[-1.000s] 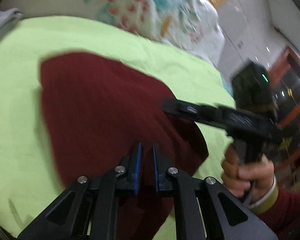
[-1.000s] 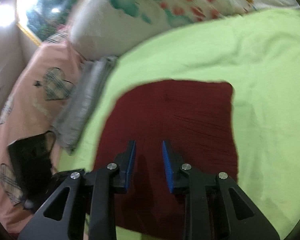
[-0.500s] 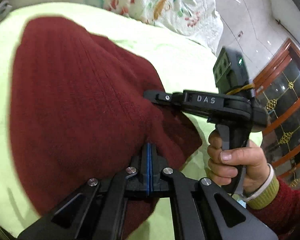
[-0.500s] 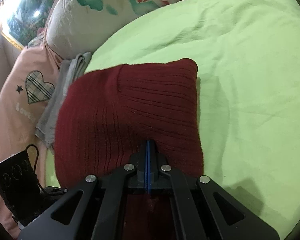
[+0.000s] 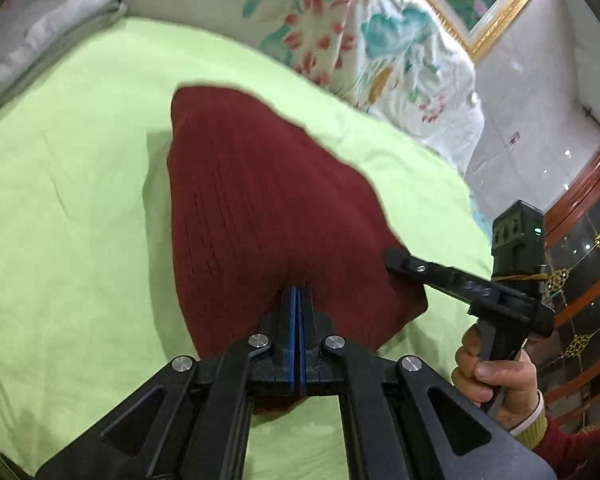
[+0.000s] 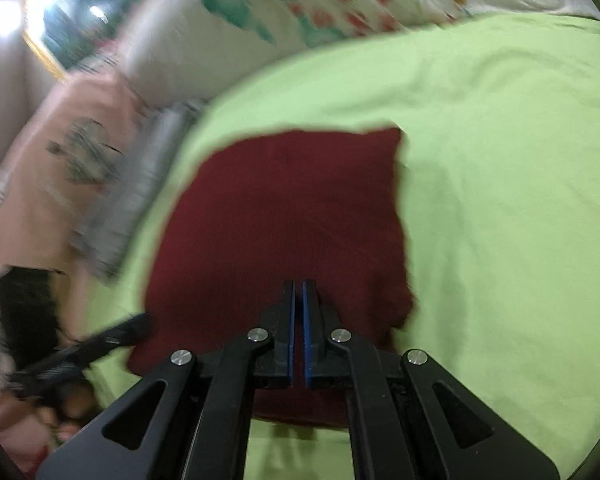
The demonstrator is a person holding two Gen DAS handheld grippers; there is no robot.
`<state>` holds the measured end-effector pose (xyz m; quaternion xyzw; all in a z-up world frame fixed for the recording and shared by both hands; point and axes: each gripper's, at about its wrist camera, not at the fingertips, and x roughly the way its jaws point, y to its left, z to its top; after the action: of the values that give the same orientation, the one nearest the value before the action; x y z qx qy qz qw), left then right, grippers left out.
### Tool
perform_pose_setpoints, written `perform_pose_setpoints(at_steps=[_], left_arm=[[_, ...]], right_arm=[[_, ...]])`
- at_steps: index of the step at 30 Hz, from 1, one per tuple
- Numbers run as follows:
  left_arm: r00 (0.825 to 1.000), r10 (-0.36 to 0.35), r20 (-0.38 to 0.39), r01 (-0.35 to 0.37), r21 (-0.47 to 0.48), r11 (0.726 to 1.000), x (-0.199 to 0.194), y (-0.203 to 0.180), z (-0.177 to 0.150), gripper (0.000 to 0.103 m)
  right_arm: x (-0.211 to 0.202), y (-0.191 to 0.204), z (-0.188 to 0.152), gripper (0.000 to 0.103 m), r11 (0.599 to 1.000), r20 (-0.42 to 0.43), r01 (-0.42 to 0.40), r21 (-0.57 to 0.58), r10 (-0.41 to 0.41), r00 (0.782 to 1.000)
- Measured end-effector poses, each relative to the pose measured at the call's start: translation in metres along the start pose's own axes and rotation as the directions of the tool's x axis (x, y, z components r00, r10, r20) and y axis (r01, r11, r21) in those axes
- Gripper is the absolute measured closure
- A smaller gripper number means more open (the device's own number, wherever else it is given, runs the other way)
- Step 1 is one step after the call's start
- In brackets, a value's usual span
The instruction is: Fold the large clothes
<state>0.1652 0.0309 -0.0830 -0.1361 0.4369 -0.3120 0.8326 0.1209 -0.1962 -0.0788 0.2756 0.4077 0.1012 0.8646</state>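
A dark red knitted garment (image 5: 260, 208) lies folded on the lime green bed sheet (image 5: 68, 208). My left gripper (image 5: 299, 292) is shut at the garment's near edge, and the knit bunches into small pleats at its tips. To the right, a hand holds my right gripper (image 5: 394, 259), whose tip meets the garment's right edge. In the right wrist view the same garment (image 6: 284, 208) fills the middle. The right gripper (image 6: 299, 285) is shut over its near part, with red cloth running under the fingers. The left gripper (image 6: 112, 334) shows as a blur at the garment's lower left corner.
A folded grey cloth (image 5: 40, 24) lies at the sheet's far left edge. A floral quilt (image 5: 340, 32) is heaped behind the sheet. Pink bedding with a checked heart (image 6: 60, 152) and a black device (image 6: 24, 304) lie to the left. A glass-fronted wooden cabinet (image 5: 580, 280) stands at the right.
The right gripper's jaws closed on the garment's near edge. The garment rose close to both cameras half a second ago and now sits lower and farther off. Both hands shifted.
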Motion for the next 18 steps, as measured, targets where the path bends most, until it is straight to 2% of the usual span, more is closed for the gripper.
perform_pose_setpoints(at_steps=[1,4,7,11,18], left_arm=[[1.0,-0.01,-0.008,0.01,-0.001,1.0,0.004,0.0,-0.004,0.103],[1.0,-0.015,-0.019,0.015,0.0,1.0,0.013,-0.004,-0.01,0.103],[1.0,-0.007,-0.012,0.007,0.0,1.0,0.015,-0.007,-0.012,0.103],[0.997,0.068,0.035,-0.069,0.033,0.997,-0.003,-0.017,-0.02,0.103],[0.992,0.11,0.065,-0.111,0.019,0.994,-0.03,-0.02,-0.036,0.103]], right_arm=[[0.009,-0.006,-0.004,0.1,1.0,-0.03,0.013,0.012,-0.013,0.999],[0.012,-0.021,-0.008,0.101,0.998,-0.013,-0.019,0.06,0.02,1.0],[0.007,-0.019,-0.006,0.101,0.999,-0.016,-0.006,0.045,0.007,1.0],[-0.011,-0.009,-0.008,0.1,1.0,0.007,-0.017,0.022,0.017,1.0],[-0.014,-0.007,-0.021,0.1,1.0,-0.024,0.006,0.029,-0.006,1.0]])
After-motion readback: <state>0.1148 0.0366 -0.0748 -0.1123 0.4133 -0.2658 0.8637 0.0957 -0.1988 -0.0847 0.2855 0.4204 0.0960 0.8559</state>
